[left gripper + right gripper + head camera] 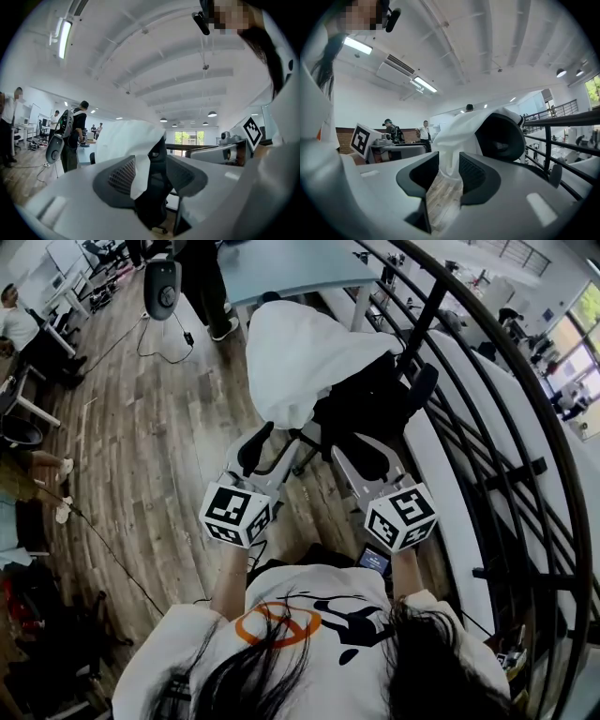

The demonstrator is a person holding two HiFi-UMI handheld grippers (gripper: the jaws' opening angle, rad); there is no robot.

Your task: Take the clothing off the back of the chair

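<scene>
A white garment [300, 357] hangs over the back of a black office chair [375, 399]. My left gripper [274, 442] is open just below the garment's hanging edge. My right gripper [370, 454] is open beside it, in front of the chair's seat. In the left gripper view the garment [124, 140] and the chair [157, 197] show through the gap of the open left gripper [152, 165]; whether it touches the cloth I cannot tell. In the right gripper view the garment [461, 129] covers the chair back [501, 136] beyond the open right gripper [449, 168].
A black metal railing [487, 427] runs close along the right of the chair. A desk [281, 263] stands behind it. On the wooden floor to the left are a standing device [161, 287] with a cable, and people at the back and left.
</scene>
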